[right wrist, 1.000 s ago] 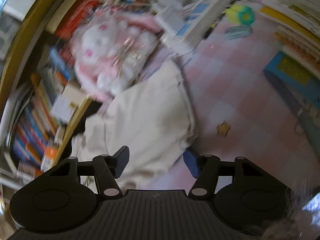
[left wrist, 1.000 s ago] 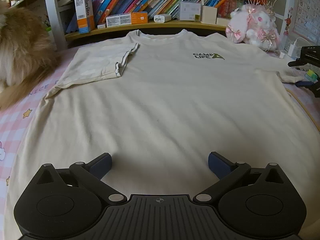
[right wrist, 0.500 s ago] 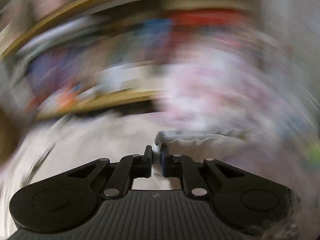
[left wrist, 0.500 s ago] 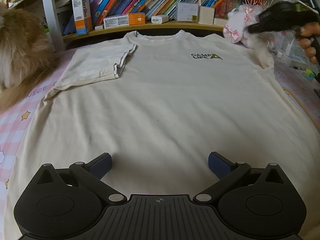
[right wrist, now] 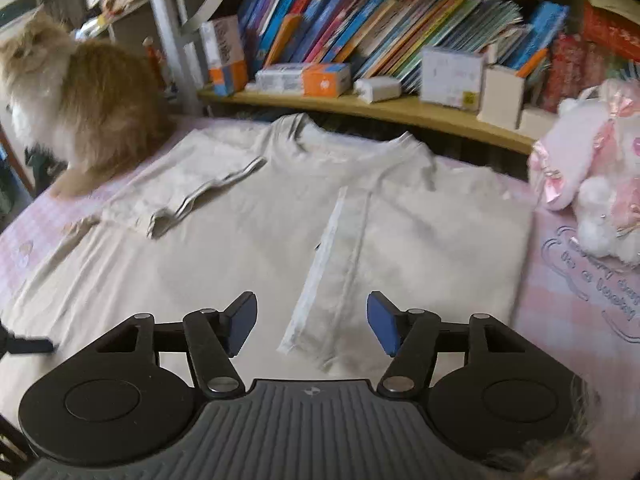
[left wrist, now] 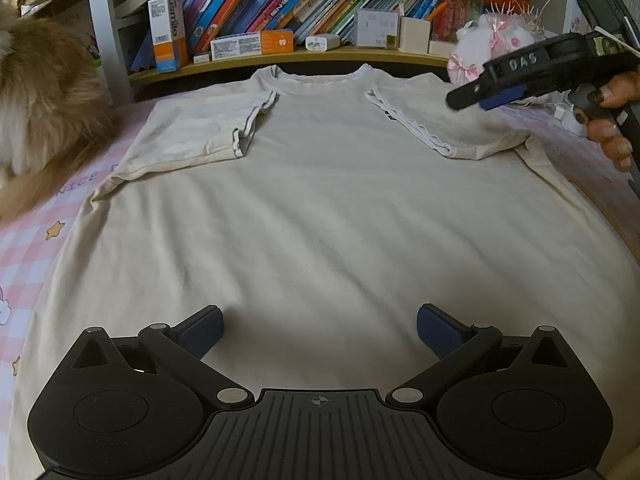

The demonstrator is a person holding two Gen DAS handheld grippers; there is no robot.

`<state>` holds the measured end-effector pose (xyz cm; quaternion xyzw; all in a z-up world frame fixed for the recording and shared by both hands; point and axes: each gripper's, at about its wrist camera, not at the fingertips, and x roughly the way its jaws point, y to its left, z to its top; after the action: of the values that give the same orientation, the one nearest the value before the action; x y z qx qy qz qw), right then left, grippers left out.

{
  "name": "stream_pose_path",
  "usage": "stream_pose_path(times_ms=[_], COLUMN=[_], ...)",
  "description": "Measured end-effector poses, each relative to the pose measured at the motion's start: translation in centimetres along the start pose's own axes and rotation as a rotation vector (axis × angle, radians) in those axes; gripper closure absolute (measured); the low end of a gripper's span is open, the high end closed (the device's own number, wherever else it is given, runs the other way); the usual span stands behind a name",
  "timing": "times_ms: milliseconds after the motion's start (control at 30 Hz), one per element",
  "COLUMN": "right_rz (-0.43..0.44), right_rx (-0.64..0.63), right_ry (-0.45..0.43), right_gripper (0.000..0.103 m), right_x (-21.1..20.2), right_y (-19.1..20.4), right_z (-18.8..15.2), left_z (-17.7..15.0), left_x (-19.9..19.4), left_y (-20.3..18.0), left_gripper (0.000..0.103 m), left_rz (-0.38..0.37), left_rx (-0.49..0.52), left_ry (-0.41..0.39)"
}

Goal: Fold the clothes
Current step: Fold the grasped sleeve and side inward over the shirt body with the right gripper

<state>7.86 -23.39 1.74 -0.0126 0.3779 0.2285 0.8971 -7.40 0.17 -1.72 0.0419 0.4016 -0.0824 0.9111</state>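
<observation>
Both sleeves now folded in on tee point(left wrist: 320, 208); right gripper point(right wrist: 312, 326) let go, jaws opening; left gripper point(left wrist: 320, 332) open.

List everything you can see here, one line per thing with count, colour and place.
T-shirt: one, cream, spread flat on the bed, both sleeves folded in over the chest.
Bedsheet: one, pink check with stars, under the shirt.
Cat: one, ginger and white, sitting on the bed at the shirt's left shoulder.
Plush toy: one, pink and white, on the bed right of the shirt.
Books: a long row, many colours, on the shelf behind.
Boxes: several, white and orange, in front of the books.
Left gripper: black with blue pads, open, low over the shirt's hem.
Right gripper: same colours, jaws opening, above the folded right sleeve, nothing between them.
Hand: one, holding the right gripper's handle.
</observation>
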Motion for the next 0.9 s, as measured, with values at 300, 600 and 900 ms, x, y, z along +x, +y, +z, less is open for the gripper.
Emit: stream_pose_path(times_ms=[300, 600, 900], right_rz=[-0.241, -0.227, -0.213], right_rx=[0.321, 0.316, 0.339], right_ry=[0.076, 0.047, 0.007], right_gripper=[0.06, 0.065, 0.065], right_x=[-1.0, -3.0, 0.5], right_y=[-6.5, -7.4, -8.9], right_z=[-3.3, -4.7, 1.0], left_z=[-0.1, 0.2, 0.3], left_x=[0.0, 0.3, 0.3], left_y=[0.3, 0.3, 0.2], left_gripper=[0.0, 0.0, 0.0], left_rz=[0.019, 0.026, 0.038], left_rx=[-0.021, -0.026, -0.035], left_ry=[-0.013, -0.012, -0.002])
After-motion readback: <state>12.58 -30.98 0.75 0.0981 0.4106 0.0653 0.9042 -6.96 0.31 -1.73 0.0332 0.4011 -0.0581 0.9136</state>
